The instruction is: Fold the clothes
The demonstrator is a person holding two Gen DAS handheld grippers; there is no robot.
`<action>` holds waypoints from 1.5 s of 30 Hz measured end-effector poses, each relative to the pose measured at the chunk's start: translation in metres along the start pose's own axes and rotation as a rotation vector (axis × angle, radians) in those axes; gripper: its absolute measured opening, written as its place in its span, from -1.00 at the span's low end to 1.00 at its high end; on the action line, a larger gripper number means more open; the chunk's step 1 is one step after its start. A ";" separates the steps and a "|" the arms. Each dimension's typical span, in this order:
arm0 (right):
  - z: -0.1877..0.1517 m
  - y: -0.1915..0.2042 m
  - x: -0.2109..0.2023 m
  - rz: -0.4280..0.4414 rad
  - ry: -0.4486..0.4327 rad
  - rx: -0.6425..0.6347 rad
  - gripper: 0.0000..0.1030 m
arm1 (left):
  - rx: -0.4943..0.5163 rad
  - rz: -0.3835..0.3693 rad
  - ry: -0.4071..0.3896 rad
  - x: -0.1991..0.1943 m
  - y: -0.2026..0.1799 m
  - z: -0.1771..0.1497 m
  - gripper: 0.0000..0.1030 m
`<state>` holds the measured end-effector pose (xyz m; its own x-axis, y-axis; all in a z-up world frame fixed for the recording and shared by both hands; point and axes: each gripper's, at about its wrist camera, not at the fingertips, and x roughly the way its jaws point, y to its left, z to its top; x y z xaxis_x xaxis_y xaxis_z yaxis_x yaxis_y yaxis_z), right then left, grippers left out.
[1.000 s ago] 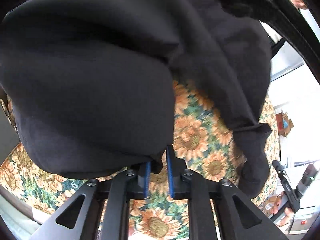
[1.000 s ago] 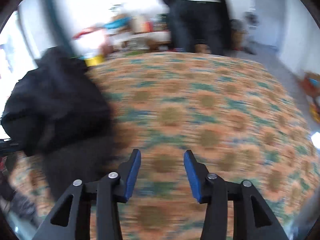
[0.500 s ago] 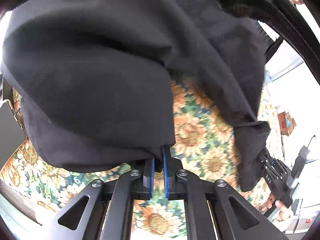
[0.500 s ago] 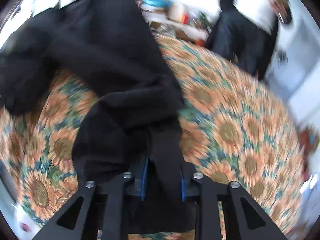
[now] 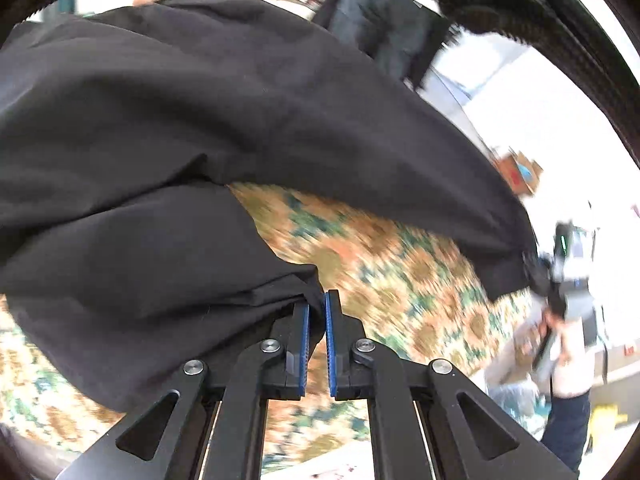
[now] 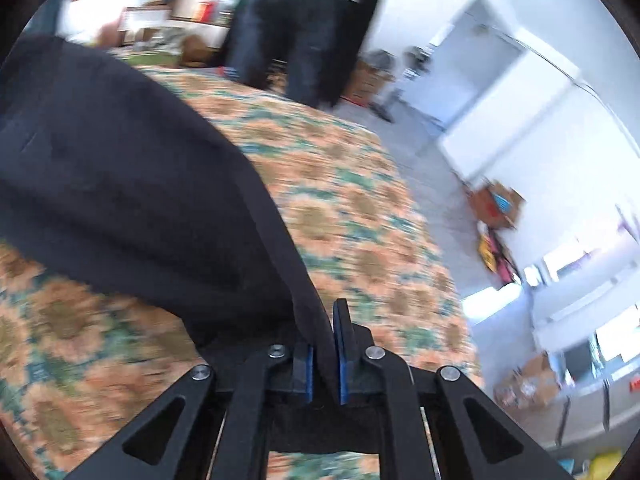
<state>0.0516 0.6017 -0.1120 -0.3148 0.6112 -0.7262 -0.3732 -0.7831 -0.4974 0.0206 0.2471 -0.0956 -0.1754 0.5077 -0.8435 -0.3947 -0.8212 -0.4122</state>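
Since a second ago the garment [image 5: 240, 128] has risen off the bedspread [image 5: 392, 264] and the right claw [image 6: 326, 356], then released over bare cloth, now grasps an edge. The left claw [image 5: 316, 344] grips another edge. The black cloth hangs stretched between the two, spreading up and left from each. Its long axis runs claw to claw; neither is nearer. A person [image 6: 304, 28] stands beyond the bed.
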 end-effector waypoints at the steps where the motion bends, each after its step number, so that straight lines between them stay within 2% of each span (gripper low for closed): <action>1: 0.003 -0.010 0.007 -0.020 0.021 0.030 -0.84 | 0.014 -0.009 0.022 0.009 -0.005 -0.004 -0.88; 3: 0.004 -0.020 0.020 -0.027 0.073 0.066 -0.78 | 0.026 0.014 0.093 0.028 -0.002 -0.018 -0.88; 5: 0.003 -0.023 0.032 -0.028 0.114 0.076 -0.57 | -0.037 0.001 0.174 0.039 0.014 -0.027 -0.81; 6: 0.002 -0.022 0.034 -0.026 0.131 0.075 -0.33 | -0.072 -0.021 0.198 0.039 0.021 -0.029 -0.68; 7: 0.000 -0.021 0.034 -0.018 0.136 0.077 -0.13 | -0.107 -0.043 0.223 0.040 0.029 -0.031 -0.41; 9: -0.002 -0.018 0.023 0.038 0.109 0.081 0.06 | -0.143 -0.097 0.227 0.027 0.037 -0.033 -0.07; 10: -0.001 -0.016 0.018 0.063 0.097 0.081 0.22 | -0.160 -0.124 0.227 0.021 0.041 -0.033 0.04; 12: 0.004 -0.007 0.001 0.119 0.066 0.066 0.39 | -0.161 -0.151 0.214 0.002 0.042 -0.033 0.09; 14: 0.011 0.005 -0.022 0.180 0.026 0.044 0.47 | -0.134 -0.129 0.154 -0.026 0.040 -0.031 0.09; 18: 0.024 0.044 -0.060 0.305 -0.064 -0.021 0.63 | -0.090 -0.011 0.001 -0.088 0.046 -0.025 0.14; 20: 0.030 0.076 -0.076 0.376 -0.099 -0.071 0.65 | -0.114 0.068 -0.067 -0.111 0.060 -0.017 0.20; 23: 0.031 0.132 -0.089 0.470 -0.106 -0.150 0.66 | -0.255 0.191 -0.141 -0.125 0.101 -0.006 0.20; 26: 0.024 0.176 -0.091 0.594 -0.051 -0.172 0.66 | -0.416 0.275 -0.190 -0.128 0.145 -0.005 0.20; 28: 0.021 0.196 -0.089 0.678 -0.009 -0.139 0.66 | -0.475 0.315 -0.189 -0.134 0.175 -0.009 0.20; 29: 0.021 0.201 -0.086 0.701 0.007 -0.115 0.66 | -0.497 0.317 -0.187 -0.125 0.184 -0.008 0.21; 34: 0.026 0.220 -0.082 0.829 0.106 0.017 0.66 | -0.594 0.230 -0.158 -0.100 0.213 -0.010 0.24; 41: 0.034 0.241 -0.081 1.012 0.261 0.210 0.65 | -0.609 0.225 -0.156 -0.094 0.220 -0.005 0.25; 43: 0.036 0.249 -0.080 1.063 0.305 0.263 0.54 | -0.598 0.229 -0.158 -0.093 0.220 -0.005 0.26; 45: 0.039 0.263 -0.082 1.071 0.322 0.299 0.58 | -0.588 0.226 -0.158 -0.093 0.218 -0.006 0.27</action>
<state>-0.0549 0.3498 -0.1645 -0.3739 -0.4399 -0.8165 -0.2548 -0.7977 0.5465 -0.0434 0.0187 -0.1090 -0.3447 0.3014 -0.8890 0.2194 -0.8949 -0.3885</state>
